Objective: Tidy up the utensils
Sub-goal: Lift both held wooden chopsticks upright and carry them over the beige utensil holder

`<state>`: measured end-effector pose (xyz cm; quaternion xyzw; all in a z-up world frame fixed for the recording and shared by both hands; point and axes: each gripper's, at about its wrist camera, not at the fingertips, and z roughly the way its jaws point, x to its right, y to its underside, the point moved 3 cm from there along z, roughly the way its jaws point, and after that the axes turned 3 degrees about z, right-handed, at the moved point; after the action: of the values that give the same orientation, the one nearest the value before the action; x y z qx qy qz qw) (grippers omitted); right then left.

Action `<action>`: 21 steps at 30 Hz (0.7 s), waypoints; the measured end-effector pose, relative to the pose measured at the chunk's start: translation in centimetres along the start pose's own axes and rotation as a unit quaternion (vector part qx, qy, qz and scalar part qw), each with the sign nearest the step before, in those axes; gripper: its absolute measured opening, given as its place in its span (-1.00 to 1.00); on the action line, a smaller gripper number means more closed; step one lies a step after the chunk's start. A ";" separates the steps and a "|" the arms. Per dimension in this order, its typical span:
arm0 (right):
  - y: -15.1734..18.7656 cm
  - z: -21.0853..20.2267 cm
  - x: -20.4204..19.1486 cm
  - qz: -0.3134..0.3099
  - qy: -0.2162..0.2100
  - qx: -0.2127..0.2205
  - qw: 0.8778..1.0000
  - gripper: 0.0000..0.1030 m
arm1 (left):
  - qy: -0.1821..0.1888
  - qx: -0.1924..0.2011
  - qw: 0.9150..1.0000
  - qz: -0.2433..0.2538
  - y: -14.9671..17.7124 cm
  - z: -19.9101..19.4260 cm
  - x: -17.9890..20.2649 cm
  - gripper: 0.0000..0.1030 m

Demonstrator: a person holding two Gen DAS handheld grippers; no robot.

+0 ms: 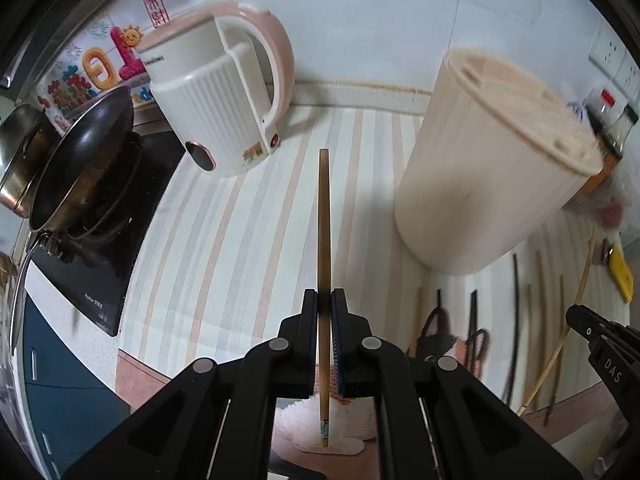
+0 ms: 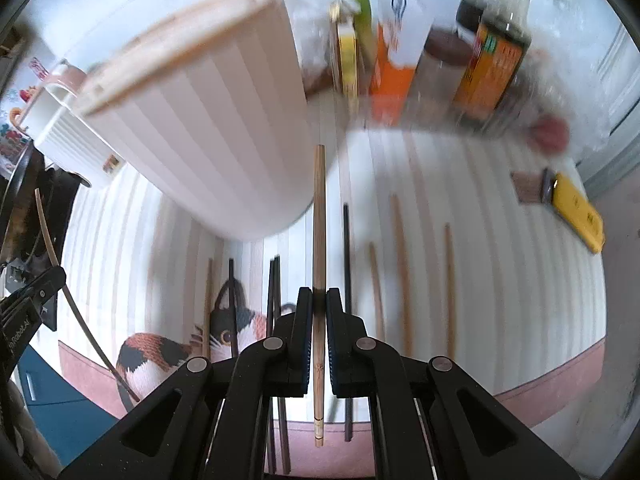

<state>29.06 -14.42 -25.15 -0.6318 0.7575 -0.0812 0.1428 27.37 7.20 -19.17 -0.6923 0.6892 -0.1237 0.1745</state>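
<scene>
Utensils, sorting partly done by the look of it. Holder point(image 2: 208, 120): cream ribbed tub, slotted lid, standing on the striped mat point(image 1: 240, 240). Chopsticks loose point(image 2: 400, 268): several, bamboo and dark, lying on the mat near the holder's base, apparently still to go in. Left gripper point(image 1: 325, 300): clenched on one bamboo chopstick point(image 1: 324, 208), shaft between the fingers, tip pointing forward beside the holder. Right gripper point(image 2: 319, 298): clamped likewise on another chopstick point(image 2: 319, 208).

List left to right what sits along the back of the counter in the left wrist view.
Lidded steel pot → dark frying pan → white-and-pink electric kettle → cream ribbed utensil holder → sauce bottles. In front, the left gripper is shut on a bamboo chopstick.
</scene>
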 end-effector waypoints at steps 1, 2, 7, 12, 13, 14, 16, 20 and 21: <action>-0.3 -0.2 0.0 0.000 -0.003 0.005 1.000 -0.87 | 0.003 0.003 1.000 -0.003 -0.1 -0.4 0.1 -0.92; -0.5 -0.7 0.0 0.001 -0.006 0.008 1.000 -0.87 | 0.007 0.006 1.000 -0.007 -0.2 -1.1 0.0 -0.92; -1.3 -3.3 0.7 0.009 -0.032 0.031 0.999 -0.87 | 0.033 0.020 0.999 -0.023 -1.2 -3.3 -0.3 -0.92; -2.7 -6.7 0.7 0.008 -0.057 0.053 0.997 -0.87 | 0.050 0.050 0.997 -0.027 -2.6 -6.8 -0.2 -0.92; -3.0 -7.4 0.6 0.006 -0.060 0.056 0.997 -0.87 | 0.053 0.057 0.997 -0.027 -3.0 -7.6 -0.1 -0.92; -3.4 -8.4 0.6 0.004 -0.065 0.062 0.996 -0.87 | 0.057 0.066 0.996 -0.026 -3.5 -8.5 0.0 -0.92; -4.2 -9.7 0.4 -0.001 -0.073 0.067 0.995 -0.87 | 0.065 0.082 0.994 -0.024 -4.5 -10.4 0.2 -0.92; -6.8 -13.4 0.0 -0.012 -0.092 0.089 0.992 -0.87 | 0.085 0.116 0.989 -0.026 -7.3 -14.0 0.8 -0.92; -7.6 -14.2 -0.2 -0.013 -0.095 0.095 0.991 -0.87 | 0.091 0.123 0.988 -0.025 -8.2 -14.8 0.9 -0.92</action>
<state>31.65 -16.46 -9.40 -0.6304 0.7207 -0.0943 0.2727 28.77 5.15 -2.44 -0.6682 0.6644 -0.2745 0.1916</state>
